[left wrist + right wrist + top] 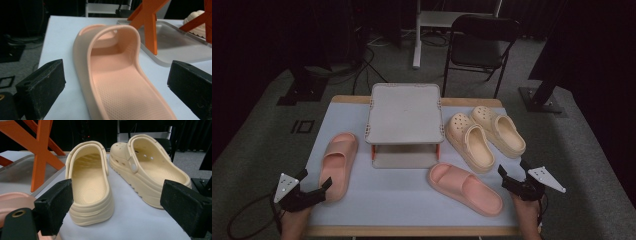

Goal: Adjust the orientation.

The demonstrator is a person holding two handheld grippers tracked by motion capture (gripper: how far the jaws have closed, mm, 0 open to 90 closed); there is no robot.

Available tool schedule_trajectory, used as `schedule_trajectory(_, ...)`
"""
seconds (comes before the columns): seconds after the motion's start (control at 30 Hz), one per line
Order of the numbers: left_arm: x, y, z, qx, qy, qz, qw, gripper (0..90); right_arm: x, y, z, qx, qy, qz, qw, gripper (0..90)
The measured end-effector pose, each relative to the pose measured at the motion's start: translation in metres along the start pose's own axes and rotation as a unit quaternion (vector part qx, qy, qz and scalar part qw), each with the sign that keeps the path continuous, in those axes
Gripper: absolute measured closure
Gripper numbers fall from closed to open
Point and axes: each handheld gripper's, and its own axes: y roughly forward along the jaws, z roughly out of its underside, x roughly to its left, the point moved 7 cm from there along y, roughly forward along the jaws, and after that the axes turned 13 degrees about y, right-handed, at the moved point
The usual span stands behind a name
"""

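Observation:
Two pink slides lie on the pale blue table: one [336, 164] at the left, one [464, 188] at the front right. Two cream clogs [470, 142] [499, 129] sit side by side at the right. My left gripper [314, 185] hovers open at the front left corner, its jaws wide apart just behind the left slide's heel [117, 85]. My right gripper [513, 172] is open at the front right, aimed at the heels of the nearer clog [88, 187] and the farther clog [150, 172]. Nothing is between either pair of jaws.
A grey two-tier rack [405, 113] with orange legs [150, 27] stands at the table's middle back. A black folding chair [479, 47] and cables are on the floor beyond. The table's front edge [412, 231] runs just ahead of both hands.

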Motion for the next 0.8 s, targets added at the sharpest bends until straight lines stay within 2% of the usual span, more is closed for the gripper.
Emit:
schedule_trajectory(0.07,0.007,0.005,0.003,0.01,-0.006,0.007,0.9999,1.6,0.0,0.0,0.0,0.002,0.006,-0.004,1.0,11.3)
schedule_trajectory(0.23,0.012,0.011,0.005,0.022,-0.013,0.012,0.9996,1.6,0.001,0.0,-0.001,0.002,0.007,-0.002,1.0,11.4)
schedule_trajectory(0.3,0.014,0.016,0.003,0.027,-0.007,0.017,0.9995,1.6,0.003,0.002,0.001,0.006,-0.001,0.0,1.0,11.3)
schedule_trajectory(0.37,0.015,0.018,0.002,0.028,-0.009,0.016,0.9994,1.6,0.003,0.002,0.002,0.008,-0.001,-0.001,1.0,11.3)
schedule_trajectory(0.47,0.019,0.022,0.002,0.033,-0.002,0.014,0.9993,1.6,0.004,0.003,0.003,0.011,0.0,-0.001,0.9999,11.3)
schedule_trajectory(0.67,0.028,0.029,0.0,0.037,-0.01,0.016,0.9991,1.7,0.004,0.003,0.004,0.011,0.005,-0.005,0.9999,11.3)
schedule_trajectory(0.8,0.03,0.035,-0.001,0.044,-0.004,0.019,0.9988,1.7,0.004,0.004,0.006,0.016,0.005,-0.012,0.9998,11.3)
